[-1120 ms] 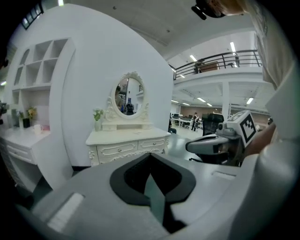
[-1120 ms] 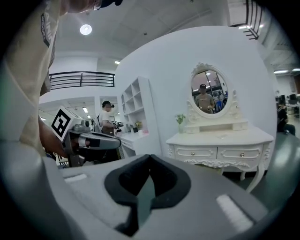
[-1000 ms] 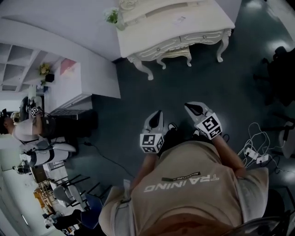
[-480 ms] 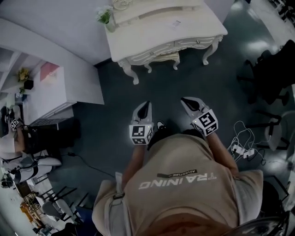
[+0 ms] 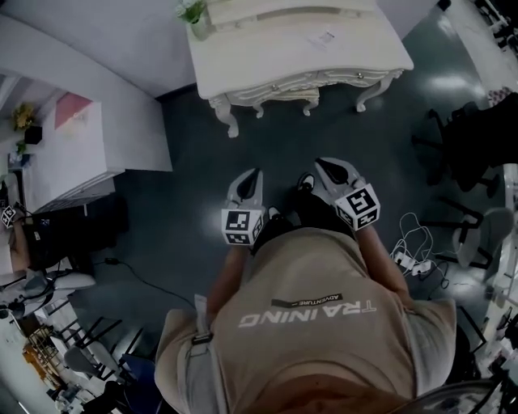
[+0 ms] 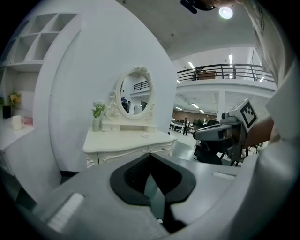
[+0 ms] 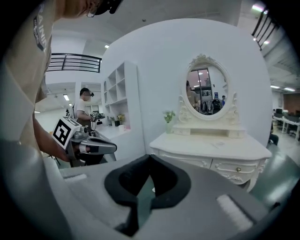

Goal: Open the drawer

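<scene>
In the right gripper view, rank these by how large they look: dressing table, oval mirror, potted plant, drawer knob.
1. dressing table
2. oval mirror
3. potted plant
4. drawer knob
All four stand together, so nearness to the camera hardly affects the order.

Cream-white bench with carved scroll trim; its drawer is the same cream, with a small brass-coloured knob. Mirror framed in ornate white. Plant green, in a pale vase. Floor dark slate grey with a dull sheen. Left gripper and right gripper light grey, lined black inside, each with a cube of black-and-white square markers. Shirt tan with white lettering. Wall white; a pink patch on the white shelf unit
</scene>
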Motion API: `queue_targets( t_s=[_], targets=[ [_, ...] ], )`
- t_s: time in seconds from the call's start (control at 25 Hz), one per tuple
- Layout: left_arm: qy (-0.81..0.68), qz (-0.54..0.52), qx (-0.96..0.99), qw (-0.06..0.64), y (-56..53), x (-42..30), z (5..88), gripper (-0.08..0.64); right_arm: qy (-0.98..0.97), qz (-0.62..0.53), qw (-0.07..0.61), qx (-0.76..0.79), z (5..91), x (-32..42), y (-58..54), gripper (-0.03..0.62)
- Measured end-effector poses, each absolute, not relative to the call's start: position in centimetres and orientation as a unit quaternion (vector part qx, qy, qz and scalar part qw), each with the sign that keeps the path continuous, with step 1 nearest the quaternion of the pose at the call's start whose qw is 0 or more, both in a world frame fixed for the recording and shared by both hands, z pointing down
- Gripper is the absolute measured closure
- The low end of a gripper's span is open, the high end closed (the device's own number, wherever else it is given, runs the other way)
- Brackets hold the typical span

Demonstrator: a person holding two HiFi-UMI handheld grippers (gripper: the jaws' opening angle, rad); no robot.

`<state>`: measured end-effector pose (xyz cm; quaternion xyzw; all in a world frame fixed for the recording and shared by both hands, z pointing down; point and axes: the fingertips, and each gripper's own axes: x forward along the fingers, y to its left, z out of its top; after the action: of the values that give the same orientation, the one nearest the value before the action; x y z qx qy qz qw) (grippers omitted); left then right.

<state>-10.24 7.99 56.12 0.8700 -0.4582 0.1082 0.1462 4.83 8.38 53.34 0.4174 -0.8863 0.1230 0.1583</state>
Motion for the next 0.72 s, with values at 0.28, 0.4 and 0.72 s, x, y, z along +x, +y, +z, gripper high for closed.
queue_targets(
  t_s=[0.28, 0.4, 0.72],
  targets=[
    [-0.474, 0.116, 0.862, 0.134, 0.8, -7.9, 54.3, 0.552, -0.889, 0.141, 0.133, 0.416, 54.6, 7.8, 0.3, 0.589],
    [-0.471, 0.128, 0.864, 0.127, -2.0, -6.0, 53.4, 0.552, -0.898, 0.128, 0.121, 0.402, 54.1, 8.7, -3.7, 0.589],
    [-0.531, 0.123, 0.823, 0.162, -9.2, -3.4, 54.2, 0.552, -0.915, 0.165, 0.133, 0.344, 57.7, 11.4, -10.6, 0.589]
  ],
)
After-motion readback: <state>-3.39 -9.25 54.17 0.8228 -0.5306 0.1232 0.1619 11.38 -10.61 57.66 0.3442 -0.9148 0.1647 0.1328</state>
